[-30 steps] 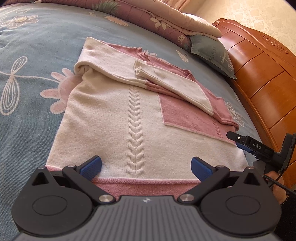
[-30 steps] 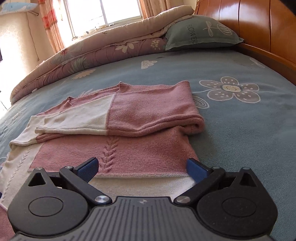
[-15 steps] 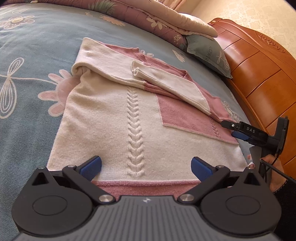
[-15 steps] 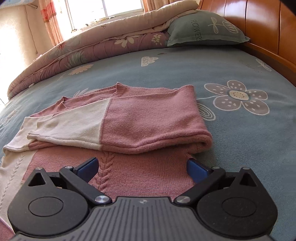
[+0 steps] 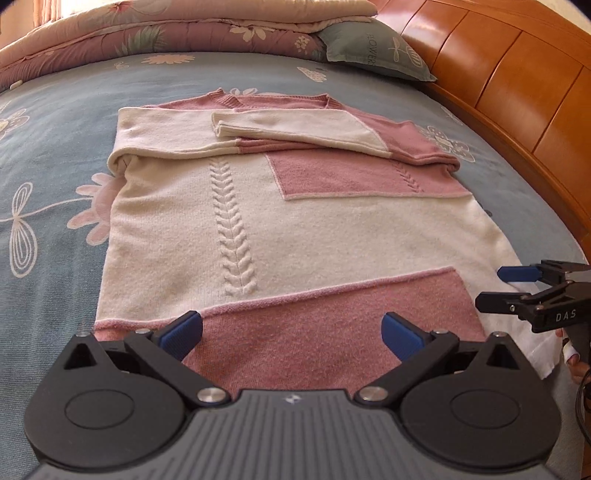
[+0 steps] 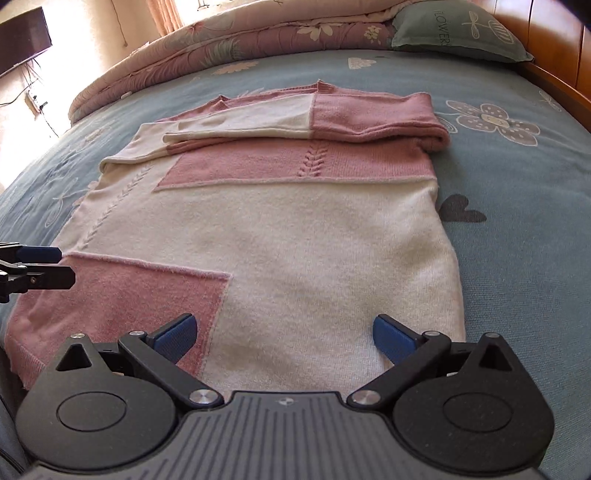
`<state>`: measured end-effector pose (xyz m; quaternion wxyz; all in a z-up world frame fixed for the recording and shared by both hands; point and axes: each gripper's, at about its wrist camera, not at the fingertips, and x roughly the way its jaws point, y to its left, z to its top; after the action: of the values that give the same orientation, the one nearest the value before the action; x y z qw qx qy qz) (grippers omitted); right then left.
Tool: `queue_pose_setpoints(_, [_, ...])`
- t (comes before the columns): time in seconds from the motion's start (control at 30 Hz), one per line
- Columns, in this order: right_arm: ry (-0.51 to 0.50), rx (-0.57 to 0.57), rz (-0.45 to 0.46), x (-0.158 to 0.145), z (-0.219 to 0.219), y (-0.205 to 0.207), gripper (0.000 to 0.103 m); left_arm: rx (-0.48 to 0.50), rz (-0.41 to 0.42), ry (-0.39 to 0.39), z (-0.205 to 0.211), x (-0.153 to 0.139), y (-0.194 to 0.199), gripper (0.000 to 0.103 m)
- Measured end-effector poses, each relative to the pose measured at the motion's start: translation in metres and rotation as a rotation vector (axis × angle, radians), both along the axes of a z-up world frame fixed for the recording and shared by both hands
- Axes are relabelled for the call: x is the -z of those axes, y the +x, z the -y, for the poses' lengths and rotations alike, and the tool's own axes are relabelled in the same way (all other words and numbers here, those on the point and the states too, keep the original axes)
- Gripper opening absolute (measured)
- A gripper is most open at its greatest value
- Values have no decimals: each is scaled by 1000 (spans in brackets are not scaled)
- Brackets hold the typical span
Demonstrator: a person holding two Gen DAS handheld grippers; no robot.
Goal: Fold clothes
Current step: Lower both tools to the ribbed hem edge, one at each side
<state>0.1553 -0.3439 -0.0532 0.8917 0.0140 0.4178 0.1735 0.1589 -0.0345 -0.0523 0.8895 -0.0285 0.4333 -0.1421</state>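
Observation:
A cream and pink knit sweater lies flat on the bed, both sleeves folded across its chest. My left gripper is open, hovering over the pink hem patch at the sweater's near left corner. My right gripper is open over the cream hem at the near right side. Neither holds any cloth. The right gripper's fingers show at the right edge of the left wrist view, and the left gripper's fingers show at the left edge of the right wrist view.
The bed has a blue flowered sheet. A rolled quilt and a grey-green pillow lie at the far end. A wooden headboard runs along the right. A hand grips the right tool.
Both grippers have pulled back toward the sweater's hem, so the whole garment and its pink hem patch now show. Both stay open. The sweater has not moved.

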Motion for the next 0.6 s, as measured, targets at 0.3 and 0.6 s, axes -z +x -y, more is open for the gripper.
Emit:
queue_pose_setpoints(0.3, [-135,-27,65,8,-13,-14,103,75,25,197,12,10,-39,102])
queue_pose_setpoints(0.6, [-183,-19,40,2,-15,-19,103,55,-17,183,5,8,-52,102])
